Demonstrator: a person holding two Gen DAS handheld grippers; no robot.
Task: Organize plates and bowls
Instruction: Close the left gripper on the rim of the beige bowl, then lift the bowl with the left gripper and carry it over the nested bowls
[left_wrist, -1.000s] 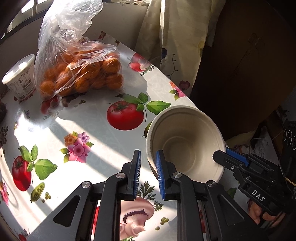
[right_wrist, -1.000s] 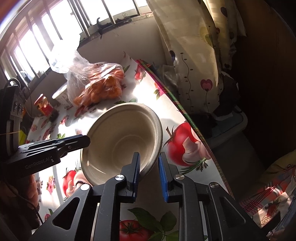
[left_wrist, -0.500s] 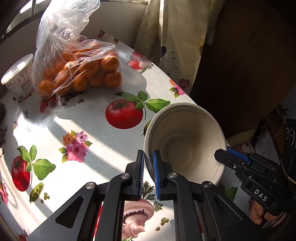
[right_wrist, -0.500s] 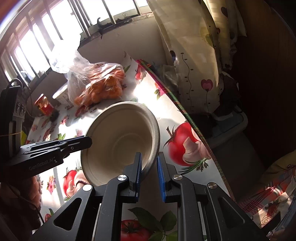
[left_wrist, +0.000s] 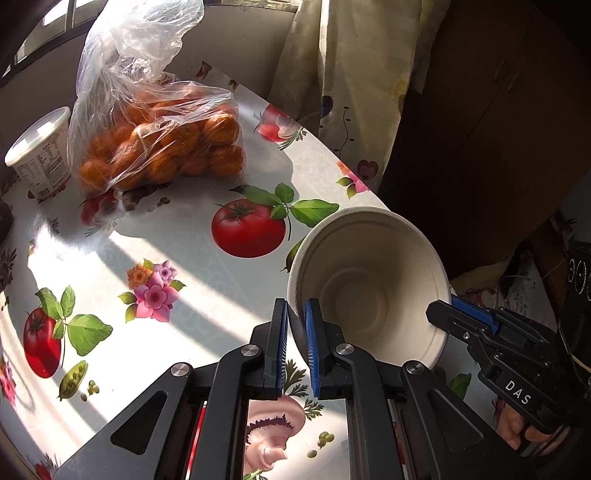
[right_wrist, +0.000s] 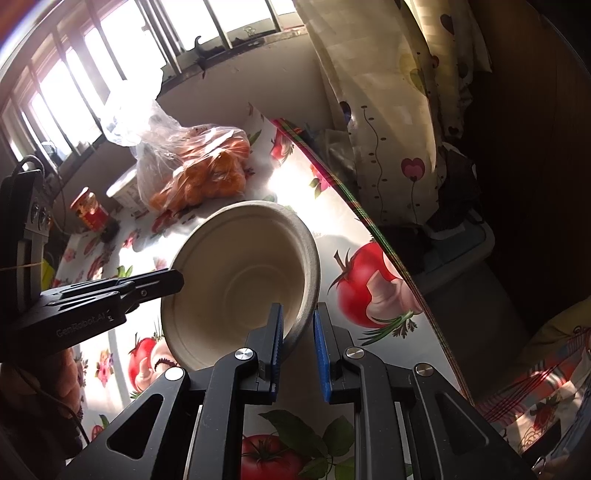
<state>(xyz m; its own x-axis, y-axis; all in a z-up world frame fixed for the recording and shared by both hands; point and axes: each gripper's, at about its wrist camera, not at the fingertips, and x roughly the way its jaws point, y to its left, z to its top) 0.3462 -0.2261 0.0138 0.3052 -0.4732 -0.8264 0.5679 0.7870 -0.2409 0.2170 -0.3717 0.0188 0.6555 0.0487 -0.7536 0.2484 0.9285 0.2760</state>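
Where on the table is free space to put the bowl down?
Free: the sunlit cloth between the bowl, the bag of oranges and the printed flowers. Crowded: the far side, around that bag and the white tub.

Clear bag of oranges (left_wrist: 159, 144) beside a white lidded tub (left_wrist: 40, 151) on the fruit-print tablecloth (left_wrist: 184, 258); floral curtain (left_wrist: 347, 85) behind.

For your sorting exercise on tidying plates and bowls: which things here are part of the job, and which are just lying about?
Part of the job:
- paper bowl
- left gripper, shut on its rim
- right gripper, shut on the opposite rim

Lying about:
- bag of oranges
- white tub
- red can
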